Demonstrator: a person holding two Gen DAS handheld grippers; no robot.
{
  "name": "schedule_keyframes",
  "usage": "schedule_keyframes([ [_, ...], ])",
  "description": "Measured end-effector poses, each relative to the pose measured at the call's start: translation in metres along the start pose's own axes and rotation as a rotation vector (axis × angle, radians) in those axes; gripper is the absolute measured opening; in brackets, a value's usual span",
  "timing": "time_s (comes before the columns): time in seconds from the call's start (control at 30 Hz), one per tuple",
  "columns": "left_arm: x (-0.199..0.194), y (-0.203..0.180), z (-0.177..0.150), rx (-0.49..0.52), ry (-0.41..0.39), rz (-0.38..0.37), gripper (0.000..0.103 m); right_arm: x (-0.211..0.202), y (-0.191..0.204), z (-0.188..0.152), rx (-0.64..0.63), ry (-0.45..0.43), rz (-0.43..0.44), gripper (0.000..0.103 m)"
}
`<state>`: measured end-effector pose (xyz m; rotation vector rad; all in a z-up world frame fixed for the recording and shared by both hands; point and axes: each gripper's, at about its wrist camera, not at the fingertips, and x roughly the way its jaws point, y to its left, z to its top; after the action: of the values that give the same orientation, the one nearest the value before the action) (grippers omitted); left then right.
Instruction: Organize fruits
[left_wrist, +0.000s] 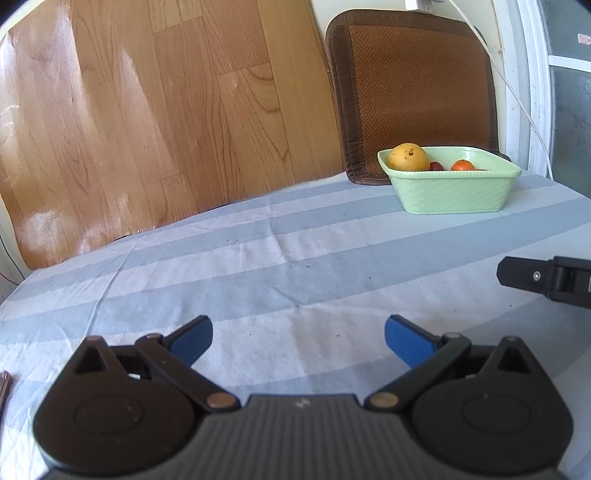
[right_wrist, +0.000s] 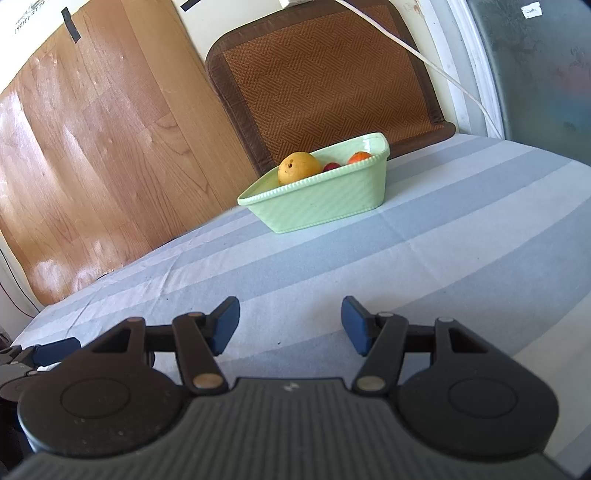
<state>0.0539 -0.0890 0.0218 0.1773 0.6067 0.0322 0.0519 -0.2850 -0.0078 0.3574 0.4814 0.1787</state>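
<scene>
I see a pale green square bowl (left_wrist: 448, 192) standing upright on the striped cloth at the far edge of my desk, just in front of a brown woven mat. Inside it, a yellow pear (left_wrist: 408, 157) sits at the left, a small dark red fruit (left_wrist: 436, 166) beside it, and an orange tangerine (left_wrist: 462, 165) further right.

Left hand-held gripper (left_wrist: 298, 341) spread wide, right hand-held gripper (right_wrist: 290, 325) likewise

Bright daylight, glare on wood panel (left_wrist: 110, 129), fisheye-bent edges
</scene>
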Motion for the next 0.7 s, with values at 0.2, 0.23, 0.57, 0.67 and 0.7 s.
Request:
schedule_keyframes([
  [0.2,0.0001,-0.0012,-0.0017,0.007,-0.004,0.0,0.103,0.0001,0.0,0.0002,0.0,0.001,0.001,0.063],
  [0.23,-0.0001,-0.0015,-0.0021,0.007,-0.004,0.001,0.103,0.0001,-0.0001,0.0003,0.0,0.0,0.001,0.063],
  [0.57,0.0003,0.0001,-0.0024,0.0,-0.005,0.007,0.103,-0.0001,0.0003,0.0001,0.0,0.0,0.001,0.064],
  [0.67,-0.0004,0.0013,-0.0021,-0.006,-0.017,0.004,0.103,-0.0002,-0.0001,0.0006,0.002,0.0,0.002,0.064],
  [0.7,-0.001,0.0021,-0.0021,-0.011,-0.022,0.003,0.103,0.0,-0.0004,0.0008,0.002,0.0,0.003,0.064],
])
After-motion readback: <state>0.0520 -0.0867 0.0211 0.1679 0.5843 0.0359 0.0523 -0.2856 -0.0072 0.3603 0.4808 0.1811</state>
